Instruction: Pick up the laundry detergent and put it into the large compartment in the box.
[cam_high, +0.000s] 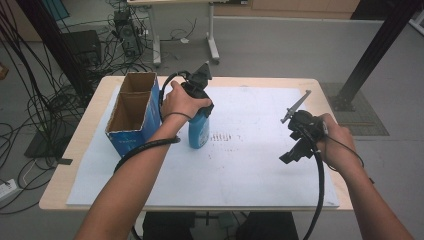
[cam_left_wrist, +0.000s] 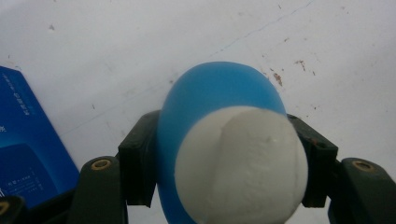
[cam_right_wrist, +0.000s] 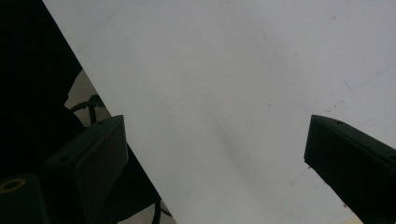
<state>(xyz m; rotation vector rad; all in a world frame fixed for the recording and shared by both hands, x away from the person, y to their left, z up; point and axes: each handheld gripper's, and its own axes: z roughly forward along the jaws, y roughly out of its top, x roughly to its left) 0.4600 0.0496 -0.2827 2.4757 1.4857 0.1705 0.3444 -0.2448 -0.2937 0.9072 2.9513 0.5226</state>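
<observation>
Left gripper clenched from above on blue bottle, pads at neck below white cap, keeps it upright on white mat. Open blue box just beside, likely destination. Right gripper released, empty, parked well apart.

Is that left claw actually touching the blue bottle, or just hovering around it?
Touching. In the left gripper view the left gripper has both black pads pressed against the sides of the blue bottle, with no gap.
</observation>
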